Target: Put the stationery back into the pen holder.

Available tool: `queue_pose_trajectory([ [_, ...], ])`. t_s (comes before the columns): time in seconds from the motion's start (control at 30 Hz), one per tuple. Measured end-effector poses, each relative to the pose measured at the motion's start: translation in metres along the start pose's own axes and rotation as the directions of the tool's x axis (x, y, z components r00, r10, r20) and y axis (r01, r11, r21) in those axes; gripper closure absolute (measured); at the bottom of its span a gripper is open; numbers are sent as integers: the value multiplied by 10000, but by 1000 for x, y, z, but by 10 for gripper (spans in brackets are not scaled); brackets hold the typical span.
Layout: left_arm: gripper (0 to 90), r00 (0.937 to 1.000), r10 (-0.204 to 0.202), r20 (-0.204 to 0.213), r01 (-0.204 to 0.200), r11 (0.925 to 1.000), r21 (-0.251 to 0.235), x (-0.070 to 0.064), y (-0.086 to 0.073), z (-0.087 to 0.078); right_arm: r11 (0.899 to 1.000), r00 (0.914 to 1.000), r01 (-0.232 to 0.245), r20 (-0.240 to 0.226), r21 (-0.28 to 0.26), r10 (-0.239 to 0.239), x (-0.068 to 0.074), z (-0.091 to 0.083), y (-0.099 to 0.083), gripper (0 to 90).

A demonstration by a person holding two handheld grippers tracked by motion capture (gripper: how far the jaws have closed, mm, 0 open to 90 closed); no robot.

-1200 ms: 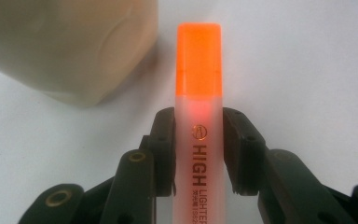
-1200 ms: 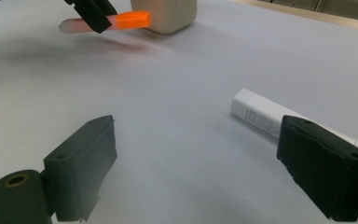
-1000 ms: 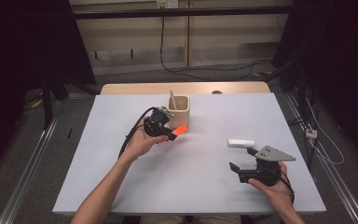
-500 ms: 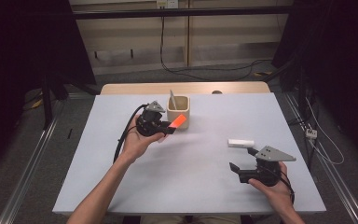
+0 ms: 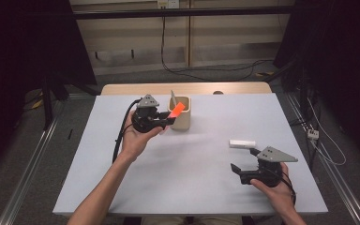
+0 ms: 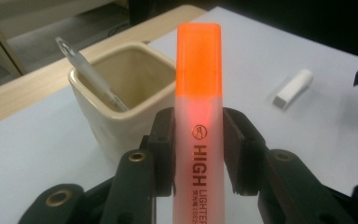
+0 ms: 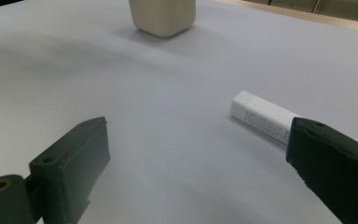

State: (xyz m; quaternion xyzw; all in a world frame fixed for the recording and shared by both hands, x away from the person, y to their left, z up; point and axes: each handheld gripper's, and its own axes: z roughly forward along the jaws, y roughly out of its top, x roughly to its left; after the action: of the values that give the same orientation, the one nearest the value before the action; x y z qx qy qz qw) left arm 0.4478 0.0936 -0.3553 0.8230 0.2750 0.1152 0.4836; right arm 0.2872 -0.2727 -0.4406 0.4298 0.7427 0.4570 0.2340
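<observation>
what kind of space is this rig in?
Likely a lab or data-collection workspace: a white table ringed by dark curtains, loose cables on the floor, and a person holding a left gripper and right gripper.

The cream pen cup (image 5: 180,114) stands far on the white table (image 5: 206,154), just right of the left gripper (image 5: 168,119), whose jaws clamp an orange highlighter (image 5: 176,110) at the cup's rim. A grey pen (image 6: 89,75) leaning in the cup's left side narrows its mouth. Near right, a white eraser (image 5: 242,143) lies just beyond the right gripper (image 5: 240,169), whose jaws stand wide apart. The table between both grippers lies bare.
</observation>
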Motion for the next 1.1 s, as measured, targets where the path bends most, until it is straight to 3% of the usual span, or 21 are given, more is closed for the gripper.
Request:
queue_pose_trajectory([
  [0.1, 673, 9996, 187, -203, -191, 9996, -206, -1, 8, 0, 10000, 10000, -34, 8, 27, 34, -1, 1, 0, 57],
  [0.47, 673, 9994, -152, -321, 117, 9944, -1052, 4, 24, 9, 10000, 10000, -29, 2, -10, 29, -1, -1, 0, 56],
  [0.53, 673, 9996, -46, -283, 14, 9936, -1133, 4, 27, 9, 10000, 10000, -31, 0, -24, 31, -1, -1, 0, 57],
  [0.6, 672, 9986, 327, -412, -372, 9929, -1131, 0, 29, 10, 10000, 10000, -63, -10, -24, 63, -1, -1, 0, 57],
  [0.67, 672, 9984, 349, -445, -402, 9915, -1238, -3, 31, 10, 10000, 10000, -59, -5, 7, 59, -1, 0, 0, 57],
  [0.83, 673, 9975, 120, -694, -247, 9826, -1843, -2, 36, 12, 10000, 10000, -24, -4, 5, 24, -1, 0, 0, 57],
  [1.1, 673, 9962, -200, -844, -1, 9730, -2308, 7, 44, 22, 10000, 10000, -16, -25, -18, 16, -1, -1, -1, 57],
])
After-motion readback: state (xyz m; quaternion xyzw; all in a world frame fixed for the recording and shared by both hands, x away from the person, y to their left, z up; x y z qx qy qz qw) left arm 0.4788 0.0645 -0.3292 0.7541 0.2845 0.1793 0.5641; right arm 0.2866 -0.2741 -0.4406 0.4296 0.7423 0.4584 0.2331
